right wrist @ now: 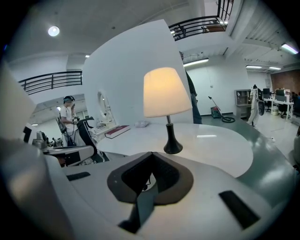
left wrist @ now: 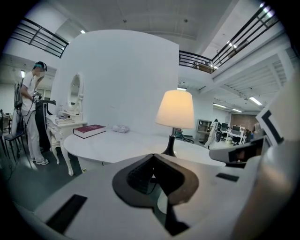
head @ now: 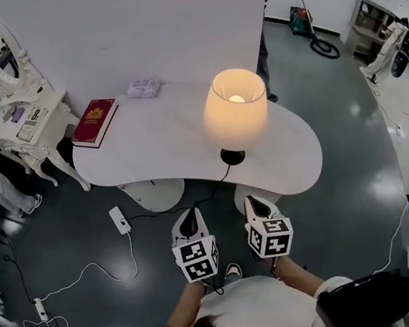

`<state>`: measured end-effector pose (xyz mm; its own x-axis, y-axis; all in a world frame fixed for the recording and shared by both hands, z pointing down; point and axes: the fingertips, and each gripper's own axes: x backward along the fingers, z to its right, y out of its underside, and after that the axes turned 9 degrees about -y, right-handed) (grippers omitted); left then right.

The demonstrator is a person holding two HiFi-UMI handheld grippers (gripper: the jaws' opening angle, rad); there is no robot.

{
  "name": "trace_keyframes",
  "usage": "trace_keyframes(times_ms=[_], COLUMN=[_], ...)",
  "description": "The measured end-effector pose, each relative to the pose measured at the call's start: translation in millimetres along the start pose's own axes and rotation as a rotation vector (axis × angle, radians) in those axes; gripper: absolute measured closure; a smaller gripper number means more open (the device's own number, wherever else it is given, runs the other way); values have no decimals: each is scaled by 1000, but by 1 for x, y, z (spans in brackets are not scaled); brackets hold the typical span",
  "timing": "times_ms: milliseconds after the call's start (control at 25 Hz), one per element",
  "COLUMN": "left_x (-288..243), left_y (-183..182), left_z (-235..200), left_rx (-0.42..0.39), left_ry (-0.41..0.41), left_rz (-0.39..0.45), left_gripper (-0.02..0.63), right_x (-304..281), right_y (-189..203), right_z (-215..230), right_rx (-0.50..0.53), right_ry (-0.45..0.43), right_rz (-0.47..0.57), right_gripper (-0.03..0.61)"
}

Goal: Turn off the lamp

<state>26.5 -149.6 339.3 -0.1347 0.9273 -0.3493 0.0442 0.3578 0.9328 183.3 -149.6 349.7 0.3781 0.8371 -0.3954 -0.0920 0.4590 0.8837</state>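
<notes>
Here, lit lamp (head: 235, 108) — tapered cream shade, round black base — on glossy white curved table (head: 161, 139), red book (head: 95, 122) at ten o'clock, left gripper (head: 190, 218) and right gripper (head: 254, 203) at six, each with jaws together.

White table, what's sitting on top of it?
A lit lamp, a red book and a small white packet. The table surface beneath the book is covered.

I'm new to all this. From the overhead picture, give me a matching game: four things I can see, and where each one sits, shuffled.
Things:
1 lamp
2 red book
3 white packet
4 white power block

Places:
A on the floor
B at the left end of the table
C glowing, near the table's front edge
D at the table's back, by the wall

Pairs: 1-C, 2-B, 3-D, 4-A
</notes>
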Motion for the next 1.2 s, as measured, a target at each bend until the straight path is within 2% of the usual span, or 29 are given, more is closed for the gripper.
trace_keyframes(times_ms=[360,600,840,1200], left_x=[-18,-23,-41,-57], left_y=[2,3,3,-3], left_z=[11,-11,-33,-52], left_rx=[-36,-19,13,34], left_ry=[-7,-38,-20,1], left_rz=[-58,-71,-68,-67], left_gripper=[606,606,606,606], right_x=[-22,-40,-56,-70], right_y=[1,6,-4,-12], right_z=[24,22,14,-2], right_rx=[-41,-24,-32,-9], right_ry=[-25,-36,12,26], right_rz=[-43,-77,-54,-64], right_gripper=[580,580,580,580])
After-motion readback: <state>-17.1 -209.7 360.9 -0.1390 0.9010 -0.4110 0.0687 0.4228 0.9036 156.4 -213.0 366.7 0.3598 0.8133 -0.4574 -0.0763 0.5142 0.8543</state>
